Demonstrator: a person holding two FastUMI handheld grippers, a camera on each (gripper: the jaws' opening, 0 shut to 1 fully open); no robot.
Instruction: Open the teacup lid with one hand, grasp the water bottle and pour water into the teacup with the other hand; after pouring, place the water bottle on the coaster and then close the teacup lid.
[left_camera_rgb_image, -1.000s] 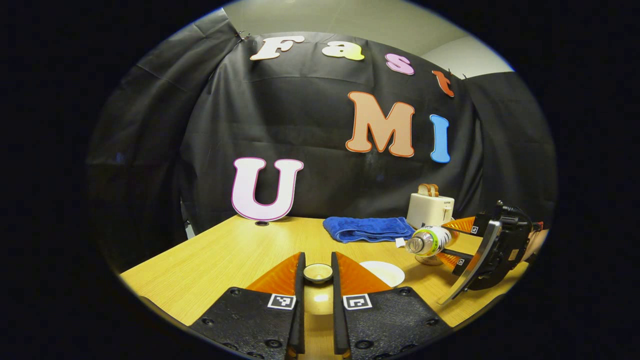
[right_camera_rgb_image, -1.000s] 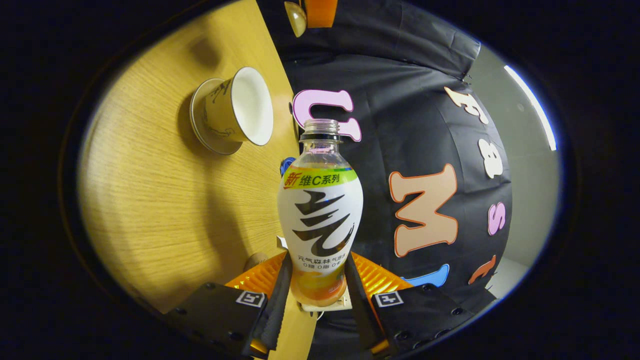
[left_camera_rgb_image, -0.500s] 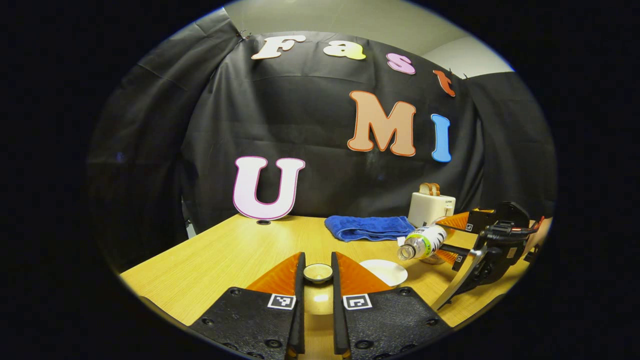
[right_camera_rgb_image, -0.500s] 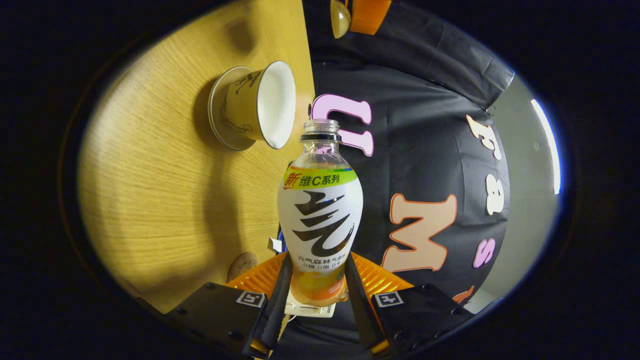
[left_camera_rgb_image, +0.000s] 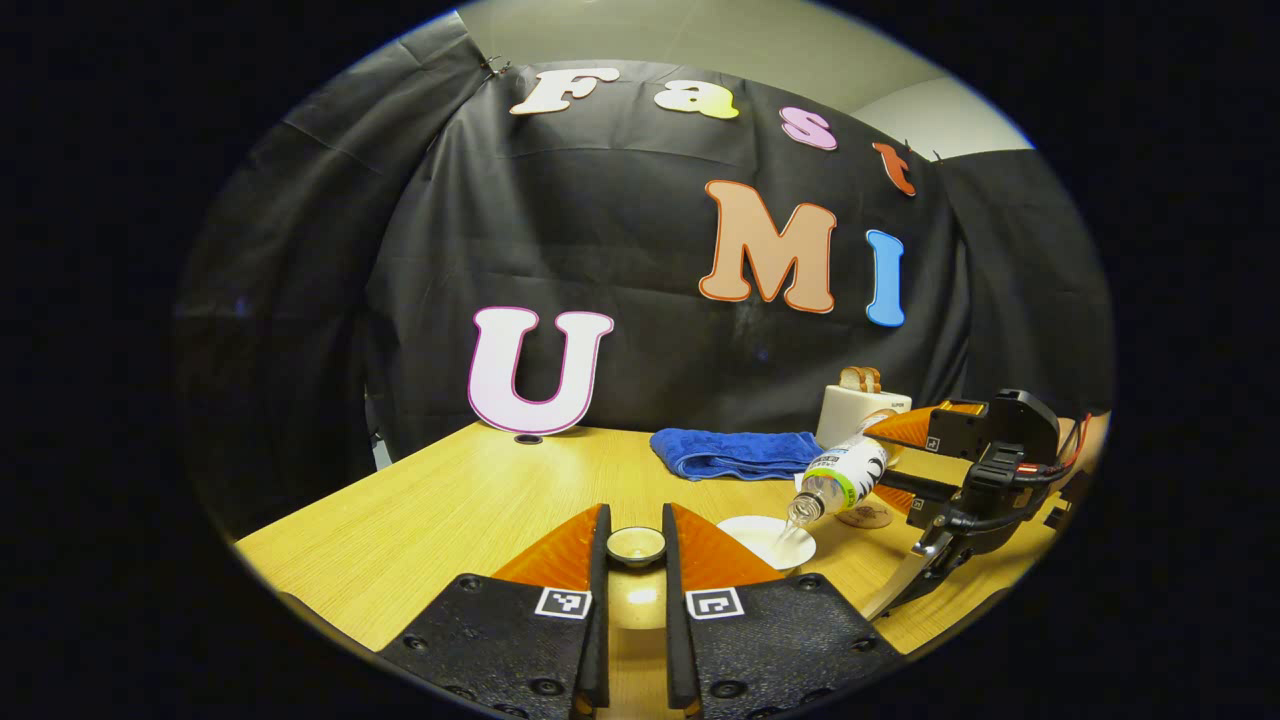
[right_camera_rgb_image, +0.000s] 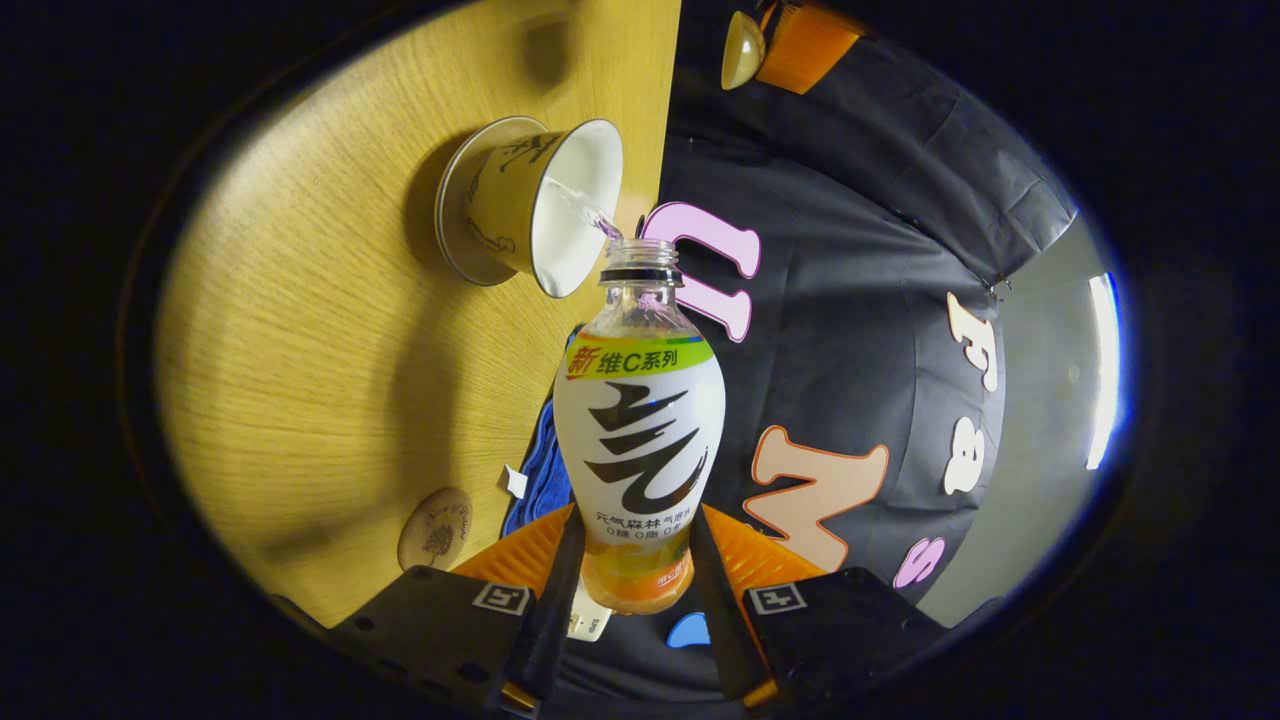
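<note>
Left gripper view, then right gripper view: pour under way, lid held aside.

Left gripper view: left claw (left_camera_rgb_image: 636, 545) is clamped on the teacup lid (left_camera_rgb_image: 636, 544), held off the table (left_camera_rgb_image: 450, 520), presumably to keep the teacup (left_camera_rgb_image: 766, 538) open. Beyond, the right claw (left_camera_rgb_image: 895, 470) tips the water bottle (left_camera_rgb_image: 838, 478) neck-down over the cup; coaster (left_camera_rgb_image: 865, 517) lies just behind. Right gripper view: right claw (right_camera_rgb_image: 628, 580) grips the water bottle (right_camera_rgb_image: 638, 440) at its lower body, both fingers pressing. A thin stream runs from the uncapped mouth into the teacup (right_camera_rgb_image: 535, 205) on its saucer. Fill level unreadable. Coaster (right_camera_rgb_image: 436, 528) bare, awaiting the bottle.
</note>
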